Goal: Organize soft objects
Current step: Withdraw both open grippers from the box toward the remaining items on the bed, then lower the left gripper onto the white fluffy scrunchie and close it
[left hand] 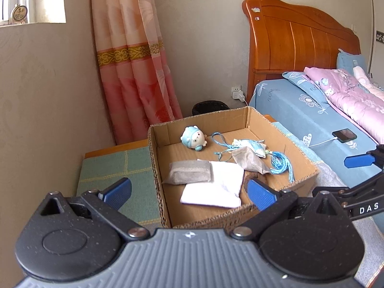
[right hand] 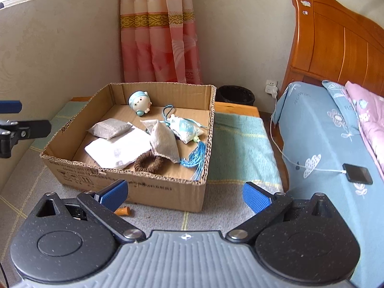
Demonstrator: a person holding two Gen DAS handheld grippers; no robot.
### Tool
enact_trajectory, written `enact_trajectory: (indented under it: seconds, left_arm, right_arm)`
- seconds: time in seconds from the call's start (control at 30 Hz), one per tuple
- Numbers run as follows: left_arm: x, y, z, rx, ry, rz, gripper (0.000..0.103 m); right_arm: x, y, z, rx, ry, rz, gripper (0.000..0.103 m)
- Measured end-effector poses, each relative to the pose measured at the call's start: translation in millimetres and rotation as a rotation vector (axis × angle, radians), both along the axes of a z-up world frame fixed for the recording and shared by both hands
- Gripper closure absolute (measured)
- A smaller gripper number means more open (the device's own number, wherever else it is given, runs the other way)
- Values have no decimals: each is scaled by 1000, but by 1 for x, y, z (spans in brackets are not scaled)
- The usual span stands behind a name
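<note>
An open cardboard box [left hand: 283,132] [right hand: 168,192] stands on a low padded bench. In it lie a blue plush toy [left hand: 194,138] [right hand: 140,102], two grey sachets [left hand: 189,172] [right hand: 165,142], a white folded cloth [left hand: 216,187] [right hand: 120,147], a blue tasselled sachet [left hand: 252,147] [right hand: 186,129] and a brown hair tie [right hand: 148,163]. My left gripper [left hand: 189,192] is open and empty over the box's near edge. My right gripper [right hand: 184,194] is open and empty in front of the box.
A small orange-brown piece [right hand: 123,210] lies on the grey mat in front of the box. A bed with a blue sheet [right hand: 319,129] and a charging phone [right hand: 357,173] stands to the right. A dark bin [right hand: 236,95], a curtain [right hand: 158,31] and the wall are behind.
</note>
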State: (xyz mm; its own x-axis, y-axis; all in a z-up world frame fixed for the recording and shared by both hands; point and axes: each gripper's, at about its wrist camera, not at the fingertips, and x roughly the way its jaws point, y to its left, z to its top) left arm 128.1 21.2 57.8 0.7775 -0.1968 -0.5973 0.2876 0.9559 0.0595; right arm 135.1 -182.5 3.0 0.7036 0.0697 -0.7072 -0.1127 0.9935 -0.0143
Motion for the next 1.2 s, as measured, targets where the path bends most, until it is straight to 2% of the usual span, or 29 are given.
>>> enact_trajectory:
  seconds: [0.17,0.43,0.73,0.97,1.2]
  left_arm:
    - [-16,5,-10,-14,7,20,1]
    - [-38,20,-39,-29,63,99,1]
    - [-53,44,-67,23,97,208,1]
    - [-59,64,-71,-15,104,222,1]
    - [-52,54,-85,-46,149,166,1]
  right_arm:
    - [-11,-3,-5,30,2,1,0]
    - [-22,3,-22,47,29,30,0]
    - [-37,43,-52,24,86,200,0]
    - [-44,90,-75,-16,121,357,0]
    - [-48,122,-89,-104,105,421,0]
